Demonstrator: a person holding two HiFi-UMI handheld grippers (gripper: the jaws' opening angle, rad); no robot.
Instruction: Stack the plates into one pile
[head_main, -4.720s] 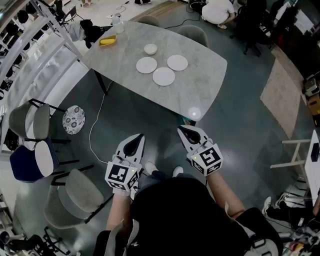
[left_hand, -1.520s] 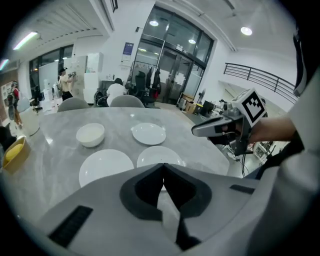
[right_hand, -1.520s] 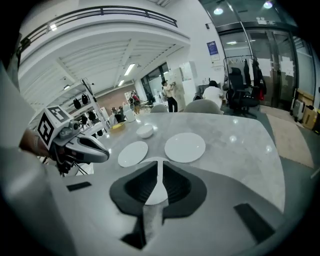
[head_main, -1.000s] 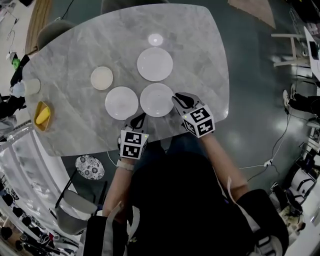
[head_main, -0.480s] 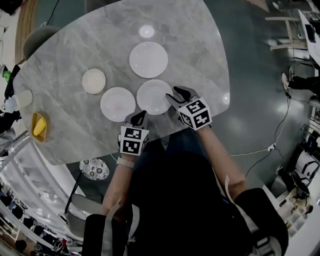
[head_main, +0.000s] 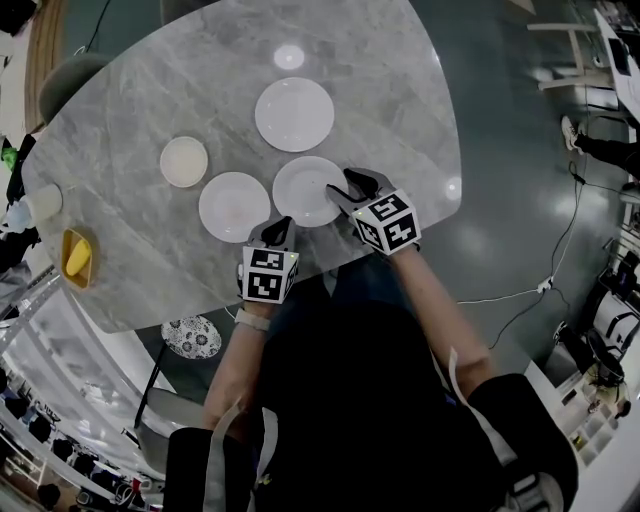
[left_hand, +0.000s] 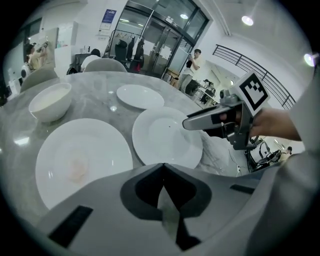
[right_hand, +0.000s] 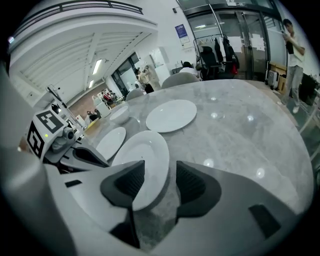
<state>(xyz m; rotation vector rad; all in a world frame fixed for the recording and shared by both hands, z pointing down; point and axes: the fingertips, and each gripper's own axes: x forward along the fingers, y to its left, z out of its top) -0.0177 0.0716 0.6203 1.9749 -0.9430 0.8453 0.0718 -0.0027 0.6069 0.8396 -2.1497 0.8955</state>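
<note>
The grey stone bench (head_main: 400, 90) holds 3 white plates and 1 small bowl (head_main: 184, 161). The near plate (head_main: 300, 188) lies close to the bench edge, right in front of the person. The left plate (head_main: 234, 206) lies just beside it, with a thin strip of bench between them. The far plate (head_main: 294, 114) lies further back, apart from the other 2. Each plate rests on the bench on its own. The small bowl sits to the left of the left plate and a bit further back. A yellow dish (head_main: 78, 255) sits at the left end of the bench, well apart from the plates. The right tongs (head_main: 345, 185) point down at the right side of the near plate. Their jaws have just been opening and now stand partly apart. The rim of the near plate is between them, with one jaw over the plate and a gap next to the other jaw, so they are not squeezing it. The left tongs (head_main: 278, 228) hang over the near edge of the bench, pointing at the spot between the left plate and the near plate. Their jaws are pressed together with nothing between them.
</note>
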